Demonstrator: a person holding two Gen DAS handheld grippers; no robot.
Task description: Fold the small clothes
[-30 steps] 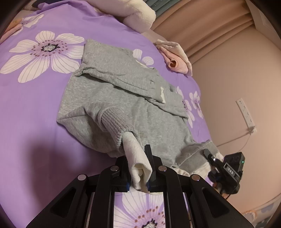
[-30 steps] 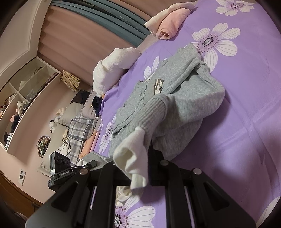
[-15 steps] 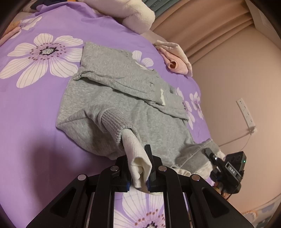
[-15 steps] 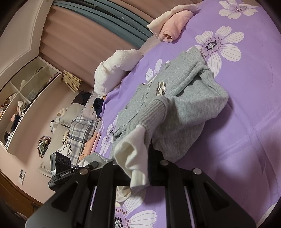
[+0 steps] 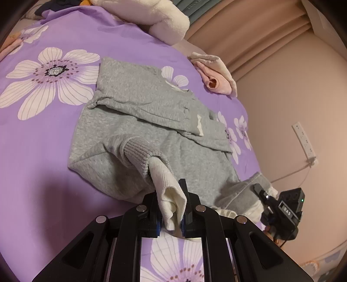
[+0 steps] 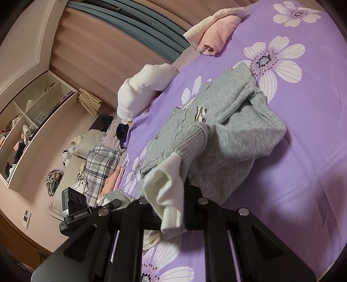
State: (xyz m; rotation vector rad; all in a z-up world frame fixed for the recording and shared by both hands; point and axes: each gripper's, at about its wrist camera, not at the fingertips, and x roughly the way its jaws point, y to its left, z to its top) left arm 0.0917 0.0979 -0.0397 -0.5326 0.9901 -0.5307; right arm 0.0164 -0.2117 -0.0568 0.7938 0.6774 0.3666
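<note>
A small grey sweatshirt lies on the purple flowered bedsheet, one sleeve folded across its chest. My left gripper is shut on the cream inner cuff of a grey ribbed sleeve, lifted off the bed. My right gripper is shut on a cream cuff of a ribbed grey sleeve, raised above the sweatshirt's body. The right gripper also shows in the left wrist view by the sweatshirt's hem.
A rolled pink and cream garment and a white fluffy blanket lie at the far edge of the bed. In the right wrist view, a shelf unit, pillows and a plaid cloth sit to the left. A wall socket is on the right.
Both grippers have carried the held cuffs slightly further over the sweatshirt; the sweatshirt's body sits a little farther back in both views. Grips are unchanged.
</note>
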